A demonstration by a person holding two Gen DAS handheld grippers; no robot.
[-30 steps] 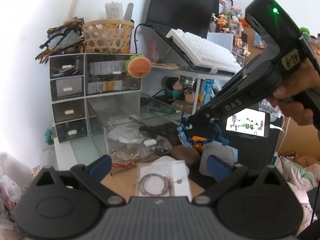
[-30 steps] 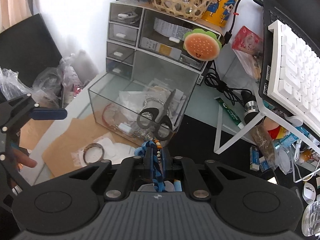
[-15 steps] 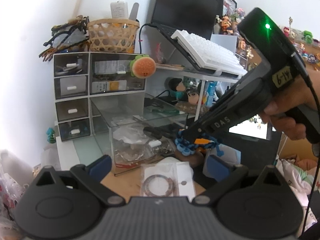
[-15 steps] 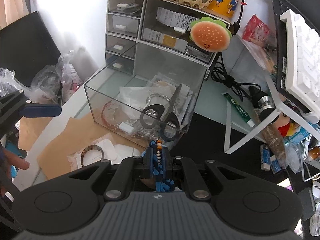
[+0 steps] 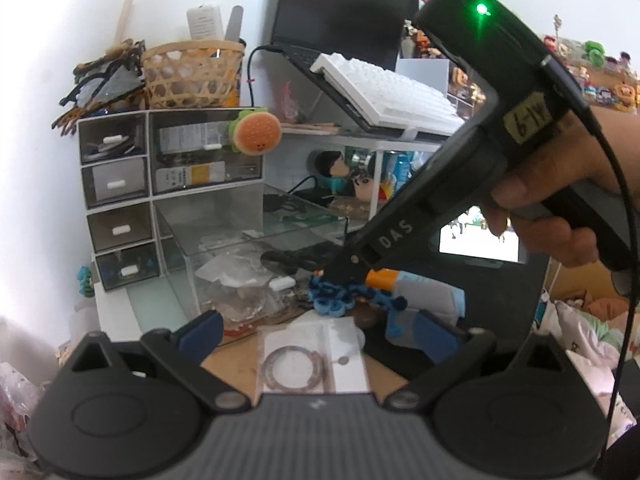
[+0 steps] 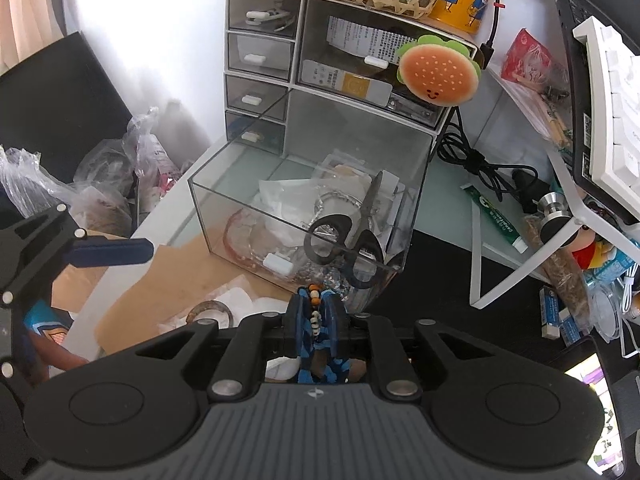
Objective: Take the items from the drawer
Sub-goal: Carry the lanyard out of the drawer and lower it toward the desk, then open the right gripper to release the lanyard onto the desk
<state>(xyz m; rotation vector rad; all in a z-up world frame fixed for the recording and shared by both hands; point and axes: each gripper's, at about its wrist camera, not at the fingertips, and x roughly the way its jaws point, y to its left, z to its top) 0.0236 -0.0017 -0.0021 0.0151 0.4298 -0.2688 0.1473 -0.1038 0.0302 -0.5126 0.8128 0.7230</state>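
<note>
A clear drawer (image 6: 224, 200) stands pulled out of the desk organiser (image 6: 260, 36), with black-handled scissors (image 6: 348, 236), plastic bags and jewellery inside. My right gripper (image 6: 314, 312) is shut on a blue bead bracelet (image 6: 316, 316) just in front of the drawer's front wall. From the left wrist the same bracelet (image 5: 332, 300) hangs from the right gripper (image 5: 340, 276), low over the table. My left gripper (image 5: 318, 332) is open and holds nothing. Below it lies a bagged bangle (image 5: 296, 368) on brown card.
A hamburger toy (image 6: 438, 70) sticks out from the organiser, and a wicker basket (image 5: 192, 72) sits on top. A white stand (image 6: 520, 264) carrying a keyboard and laptop is to the right, with cables and small clutter beneath. Plastic bags (image 6: 100, 176) lie at the left.
My right gripper has come down and leftward with the bracelet, from hanging in the air to just above the table by the drawer front. The left gripper stays open.
</note>
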